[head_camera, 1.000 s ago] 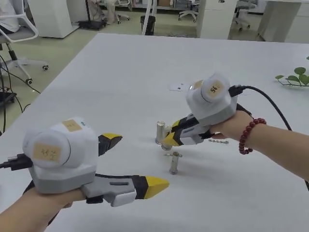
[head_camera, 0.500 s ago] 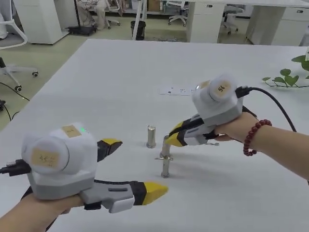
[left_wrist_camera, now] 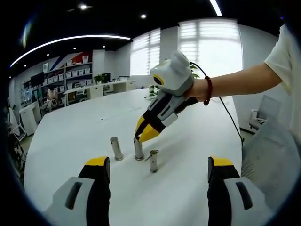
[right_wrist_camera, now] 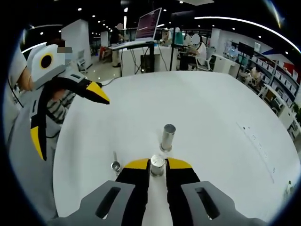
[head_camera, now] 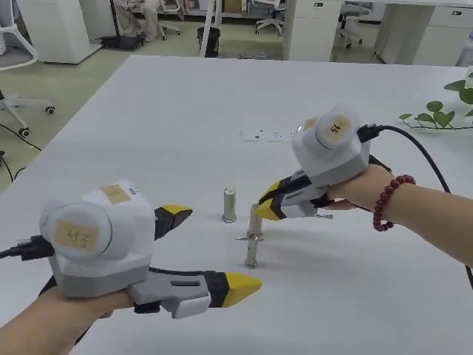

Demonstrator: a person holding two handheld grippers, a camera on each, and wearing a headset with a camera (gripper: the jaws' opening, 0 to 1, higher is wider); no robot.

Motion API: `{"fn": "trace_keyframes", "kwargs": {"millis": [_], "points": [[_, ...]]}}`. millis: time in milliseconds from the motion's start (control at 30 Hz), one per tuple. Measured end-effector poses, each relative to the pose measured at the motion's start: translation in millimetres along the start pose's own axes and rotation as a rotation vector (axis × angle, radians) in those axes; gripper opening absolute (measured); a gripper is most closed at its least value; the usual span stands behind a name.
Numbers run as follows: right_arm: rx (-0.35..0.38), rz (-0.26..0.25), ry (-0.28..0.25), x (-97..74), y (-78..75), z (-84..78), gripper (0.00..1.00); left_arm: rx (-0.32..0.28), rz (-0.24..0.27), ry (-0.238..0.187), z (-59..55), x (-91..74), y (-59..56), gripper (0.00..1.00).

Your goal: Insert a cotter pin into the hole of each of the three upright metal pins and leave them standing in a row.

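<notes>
Middle pin (left_wrist_camera: 138, 149) of three upright metal pins in row on white table (head_camera: 185, 111), its top clamped between closed jaws of right gripper (head_camera: 266, 209). Near pin (head_camera: 252, 255) carries cotter pin (head_camera: 248, 238) crosswise through shaft. Far pin (head_camera: 230, 205) stands free just beyond. Left gripper (head_camera: 209, 249) hovers with jaws spread wide, apart from pins.

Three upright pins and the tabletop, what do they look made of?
The far pin, middle pin and near pin look like bare metal, probably steel: silver-grey with a sheen. The table is matte white, likely laminate, unconfirmed.
</notes>
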State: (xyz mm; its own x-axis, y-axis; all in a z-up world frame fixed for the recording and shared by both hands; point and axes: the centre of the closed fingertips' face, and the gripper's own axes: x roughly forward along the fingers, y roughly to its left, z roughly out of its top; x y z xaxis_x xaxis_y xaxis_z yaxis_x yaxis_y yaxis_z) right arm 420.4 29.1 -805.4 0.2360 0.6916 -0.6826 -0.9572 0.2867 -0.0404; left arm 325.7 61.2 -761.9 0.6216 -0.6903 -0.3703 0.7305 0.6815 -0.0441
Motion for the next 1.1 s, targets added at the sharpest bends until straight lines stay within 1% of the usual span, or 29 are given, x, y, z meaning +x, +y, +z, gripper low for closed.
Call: {"fn": "trace_keyframes", "kwargs": {"millis": [300,533,700,933,1100], "points": [[0.027,-0.006,-0.017,1.1,-0.4,-0.6,0.18,-0.005,0.008,0.0,0.1,-1.5,1.6,0.86],[0.044,0.009,-0.01,10.9,4.1,-6.3,0.18,-0.004,0.015,0.003,-1.0,-3.5,2.4,0.86],[0.062,0.002,-0.018,18.6,3.6,-7.0,0.18,-0.008,0.02,0.004,-2.3,-5.2,3.5,0.85],[0.047,-0.008,-0.026,22.2,1.9,-7.0,0.16,-0.008,0.032,0.014,-6.4,-8.5,5.7,0.85],[0.036,-0.009,-0.044,22.5,1.4,-5.2,0.15,-0.012,0.039,0.014,-7.6,-9.4,6.8,0.84]]}}
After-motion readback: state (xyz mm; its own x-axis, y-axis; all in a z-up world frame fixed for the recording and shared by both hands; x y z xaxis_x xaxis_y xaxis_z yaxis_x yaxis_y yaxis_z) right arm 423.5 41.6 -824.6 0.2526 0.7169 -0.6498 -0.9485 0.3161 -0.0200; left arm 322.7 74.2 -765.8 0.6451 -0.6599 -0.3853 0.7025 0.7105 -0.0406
